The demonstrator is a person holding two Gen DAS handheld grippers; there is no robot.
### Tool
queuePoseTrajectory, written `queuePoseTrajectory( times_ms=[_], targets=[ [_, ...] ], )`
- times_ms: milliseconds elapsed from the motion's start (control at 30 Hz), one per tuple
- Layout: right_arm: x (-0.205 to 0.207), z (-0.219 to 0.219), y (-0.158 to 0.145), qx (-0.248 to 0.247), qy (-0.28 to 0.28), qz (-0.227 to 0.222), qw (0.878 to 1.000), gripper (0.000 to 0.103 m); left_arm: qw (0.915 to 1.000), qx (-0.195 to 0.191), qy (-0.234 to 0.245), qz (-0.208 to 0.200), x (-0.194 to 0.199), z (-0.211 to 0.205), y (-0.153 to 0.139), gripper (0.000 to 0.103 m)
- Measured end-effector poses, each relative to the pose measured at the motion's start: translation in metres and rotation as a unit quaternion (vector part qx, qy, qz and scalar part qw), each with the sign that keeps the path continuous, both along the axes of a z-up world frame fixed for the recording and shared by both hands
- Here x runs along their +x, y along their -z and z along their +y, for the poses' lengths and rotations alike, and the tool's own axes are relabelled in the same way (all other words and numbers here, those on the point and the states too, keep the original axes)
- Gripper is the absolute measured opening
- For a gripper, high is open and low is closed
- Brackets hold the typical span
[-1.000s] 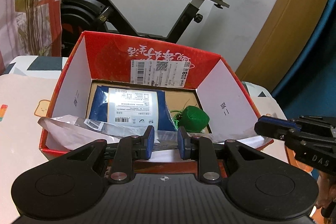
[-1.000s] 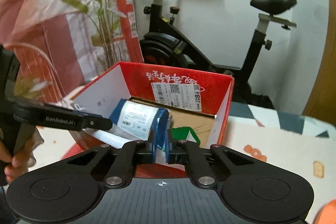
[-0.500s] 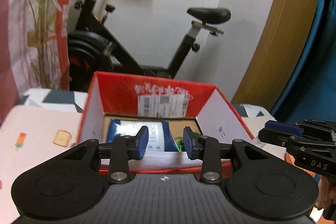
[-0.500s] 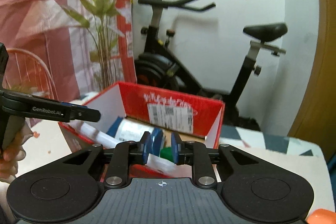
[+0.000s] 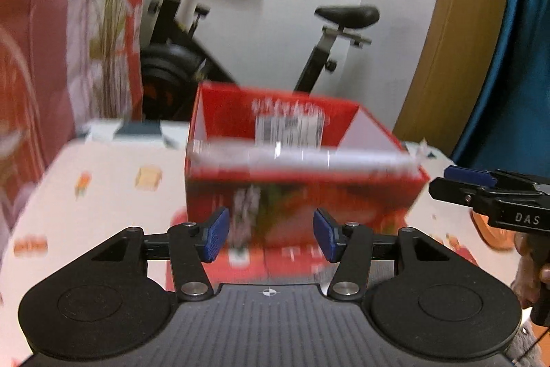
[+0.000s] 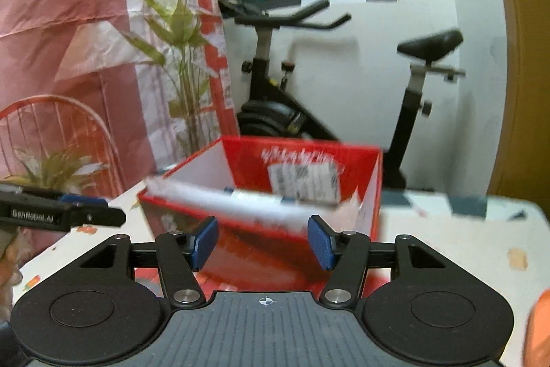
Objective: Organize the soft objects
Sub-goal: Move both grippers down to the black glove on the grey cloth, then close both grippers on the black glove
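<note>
Red box blocks ahead; tabletop left open.

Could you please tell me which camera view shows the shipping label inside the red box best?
The right wrist view: the shipping label looks larger and less smeared there. The left wrist view shows the same label smaller and more blurred.

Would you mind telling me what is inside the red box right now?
Over the red box rim only a white plastic bag edge and a sliver of blue show, both blurred. The near wall hides the floor and anything lower.
</note>
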State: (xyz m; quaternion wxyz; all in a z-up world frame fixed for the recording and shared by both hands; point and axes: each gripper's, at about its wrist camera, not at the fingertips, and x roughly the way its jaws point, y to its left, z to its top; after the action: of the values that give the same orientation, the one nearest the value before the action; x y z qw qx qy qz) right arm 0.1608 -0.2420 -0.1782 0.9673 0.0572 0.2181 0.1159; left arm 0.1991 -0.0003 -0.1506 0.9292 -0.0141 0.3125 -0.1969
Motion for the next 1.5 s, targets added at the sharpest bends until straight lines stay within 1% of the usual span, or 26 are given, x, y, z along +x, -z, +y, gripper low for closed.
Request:
queuePoseTrajectory(
  times_ms=[133, 267, 400, 500, 600, 800, 867, 900, 933, 1000, 1033, 1100, 1367, 1500],
  targets=[
    [-0.009, 0.008, 0.025, -0.002, -0.013, 0.037, 0.999, 0.054, 0.9987, -0.015, -0.005, 0.049, -0.018, 0.006, 0.025, 0.057],
    [-0.018, 0.019, 0.05, -0.007, -0.034, 0.073, 0.997, 0.054, 0.9956, -0.011, 0.004, 0.093, -0.034, 0.006, 0.047, 0.057],
    [-0.029, 0.034, 0.072, -0.023, -0.054, 0.103, 0.993, 0.054, 0.99, -0.017, 0.01, 0.14, -0.045, 0.012, 0.066, 0.058],
    [-0.033, 0.037, 0.083, -0.019, -0.058, 0.123, 0.991, 0.054, 0.9852, -0.017, 0.013, 0.17, -0.053, 0.016, 0.077, 0.064],
    [-0.033, 0.036, 0.089, -0.018, -0.057, 0.14, 0.988, 0.054, 0.9817, -0.017, 0.02, 0.189, -0.064, 0.017, 0.085, 0.065],
    [-0.03, 0.036, 0.094, -0.02, -0.059, 0.159, 0.985, 0.054, 0.9796, -0.013, 0.024, 0.199, -0.065, 0.013, 0.092, 0.065],
    [-0.029, 0.037, 0.097, -0.019, -0.057, 0.165, 0.984, 0.054, 0.9789, -0.007, 0.024, 0.203, -0.064, 0.01, 0.096, 0.061],
    [-0.028, 0.036, 0.098, -0.018, -0.057, 0.168, 0.984, 0.054, 0.9789, -0.003, 0.021, 0.203, -0.064, 0.01, 0.098, 0.049],
    [-0.028, 0.036, 0.1, -0.017, -0.057, 0.171, 0.984, 0.054, 0.9786, -0.005, 0.019, 0.205, -0.063, 0.01, 0.099, 0.042],
    [-0.027, 0.037, 0.102, -0.014, -0.057, 0.175, 0.983, 0.054, 0.9782, -0.012, 0.012, 0.207, -0.062, 0.013, 0.1, 0.033],
    [-0.027, 0.038, 0.103, -0.013, -0.058, 0.176, 0.983, 0.054, 0.9784, -0.014, 0.009, 0.206, -0.061, 0.014, 0.101, 0.032],
    [-0.026, 0.038, 0.104, -0.011, -0.059, 0.178, 0.982, 0.054, 0.9786, -0.03, 0.003, 0.204, -0.059, 0.018, 0.1, 0.027],
    [-0.022, 0.042, 0.11, -0.006, -0.064, 0.188, 0.98, 0.056, 0.9843, -0.035, -0.011, 0.173, -0.056, 0.017, 0.086, 0.022],
    [-0.021, 0.041, 0.113, 0.002, -0.059, 0.193, 0.979, 0.061, 0.9869, -0.038, -0.014, 0.156, -0.055, 0.018, 0.079, 0.021]
  ],
)
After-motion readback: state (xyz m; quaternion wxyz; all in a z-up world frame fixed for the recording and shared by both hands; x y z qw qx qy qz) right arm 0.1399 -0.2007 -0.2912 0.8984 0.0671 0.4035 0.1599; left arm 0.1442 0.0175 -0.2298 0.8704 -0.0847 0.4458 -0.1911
